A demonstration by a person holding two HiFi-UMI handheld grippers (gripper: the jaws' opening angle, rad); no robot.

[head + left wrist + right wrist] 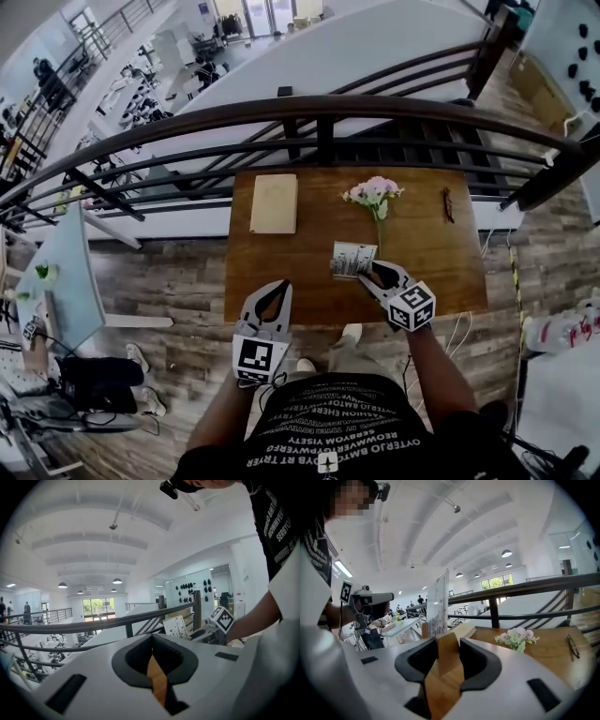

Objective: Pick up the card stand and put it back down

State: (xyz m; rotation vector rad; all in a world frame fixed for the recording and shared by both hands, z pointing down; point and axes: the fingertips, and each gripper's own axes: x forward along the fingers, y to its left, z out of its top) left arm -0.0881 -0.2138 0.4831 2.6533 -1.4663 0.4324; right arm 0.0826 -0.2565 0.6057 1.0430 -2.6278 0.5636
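The card stand (353,259) is a clear upright panel with a printed white card on a small wooden base. It hangs above the wooden table (441,272) near the front middle. My right gripper (375,272) is shut on the base from the right. In the right gripper view the wooden base (446,654) sits pinched between the dark pads, and the panel (439,603) rises above them. My left gripper (274,289) hovers at the table's front edge, shut and holding nothing. Its jaw tips meet in the left gripper view (151,639), where the card stand (176,626) shows to the right.
A tan notebook (274,202) lies at the table's back left. A small bunch of pink flowers (373,193) lies behind the stand, and a dark slim object (448,204) rests at the back right. A dark metal railing (319,117) runs along the table's far side.
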